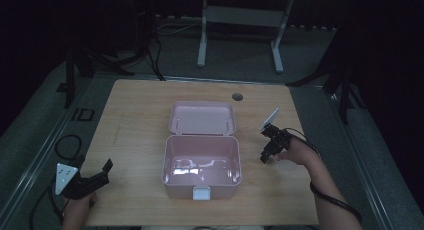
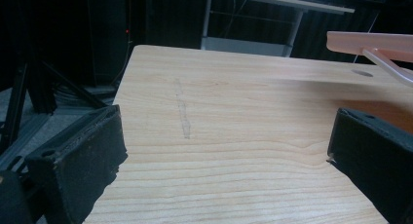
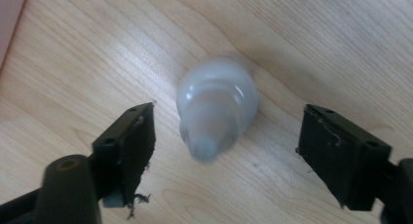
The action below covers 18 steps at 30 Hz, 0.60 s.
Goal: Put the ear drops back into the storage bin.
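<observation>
We see a small whitish bottle (image 3: pixel 216 112), blurred, standing on the wooden worktop (image 1: pixel 135 120) between the jaws of the right claw (image 3: pixel 226 146); both pads stand clear of it, so the claw is apart and nothing is clamped. In the high view that right claw (image 1: pixel 266 152) sits just right of an open pink box (image 1: pixel 202 177), whose lid (image 1: pixel 202 118) lies back flat toward the far edge. The box wall is the nearest obstacle, close beside the claw. The left claw (image 1: pixel 102 171) rests near the worktop's front left corner, well apart from the box, its jaws apart over bare wood. A round hole (image 1: pixel 237 96) marks the far side.
</observation>
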### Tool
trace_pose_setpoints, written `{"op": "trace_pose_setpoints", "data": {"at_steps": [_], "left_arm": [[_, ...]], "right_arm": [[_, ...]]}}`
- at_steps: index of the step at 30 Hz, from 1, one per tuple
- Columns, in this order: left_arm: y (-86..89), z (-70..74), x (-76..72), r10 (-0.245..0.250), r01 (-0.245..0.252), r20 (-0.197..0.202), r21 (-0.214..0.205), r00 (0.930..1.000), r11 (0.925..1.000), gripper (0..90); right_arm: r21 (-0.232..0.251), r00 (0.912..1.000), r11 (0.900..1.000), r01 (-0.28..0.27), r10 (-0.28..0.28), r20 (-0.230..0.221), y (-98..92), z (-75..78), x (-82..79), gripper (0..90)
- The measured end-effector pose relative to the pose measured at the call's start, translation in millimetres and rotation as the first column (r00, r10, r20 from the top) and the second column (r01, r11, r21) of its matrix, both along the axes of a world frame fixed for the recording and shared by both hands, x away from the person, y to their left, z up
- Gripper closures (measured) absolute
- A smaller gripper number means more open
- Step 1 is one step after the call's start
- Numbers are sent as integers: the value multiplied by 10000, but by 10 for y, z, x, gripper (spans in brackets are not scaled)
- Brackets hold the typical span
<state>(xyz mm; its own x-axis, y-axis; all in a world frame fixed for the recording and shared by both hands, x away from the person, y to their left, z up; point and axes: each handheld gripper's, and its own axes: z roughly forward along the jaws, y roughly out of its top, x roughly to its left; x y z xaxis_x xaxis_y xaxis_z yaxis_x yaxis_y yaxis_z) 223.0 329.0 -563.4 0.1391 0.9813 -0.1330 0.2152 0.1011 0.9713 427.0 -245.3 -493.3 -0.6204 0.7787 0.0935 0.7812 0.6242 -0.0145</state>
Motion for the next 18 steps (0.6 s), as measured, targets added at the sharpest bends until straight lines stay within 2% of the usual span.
{"op": "trace_pose_setpoints", "data": {"at_steps": [5, 6, 9, 16, 17, 18], "left_arm": [[1, 0, 0, -8, 8, -10, -10, 10000, 10000, 5], [0, 0, 0, -9, 9, 1, -9, 10000, 10000, 4], [0, 0, 0, -10, 10, 3, -3, 10000, 10000, 5], [0, 0, 0, -12, 12, 2, -5, 10000, 10000, 5], [1, 0, 0, -13, 13, 1, -8, 10000, 10000, 5], [1, 0, 0, -14, 14, -2, -5, 10000, 10000, 5]], "right_arm": [[-146, 9999, 9999, -77, 75, -114, 64, -18, 30, 290], [-313, 9999, 9995, -73, 71, -86, 91, -13, 49, 365], [-324, 9999, 9994, -113, 109, -119, 100, -20, 57, 383], [-393, 9992, 9989, -240, 227, -331, 157, -61, 75, 495], [-515, 9993, 9983, -267, 253, -278, 177, -74, 79, 556], [-510, 9994, 9984, -234, 221, -263, 181, -76, 80, 564]]}}
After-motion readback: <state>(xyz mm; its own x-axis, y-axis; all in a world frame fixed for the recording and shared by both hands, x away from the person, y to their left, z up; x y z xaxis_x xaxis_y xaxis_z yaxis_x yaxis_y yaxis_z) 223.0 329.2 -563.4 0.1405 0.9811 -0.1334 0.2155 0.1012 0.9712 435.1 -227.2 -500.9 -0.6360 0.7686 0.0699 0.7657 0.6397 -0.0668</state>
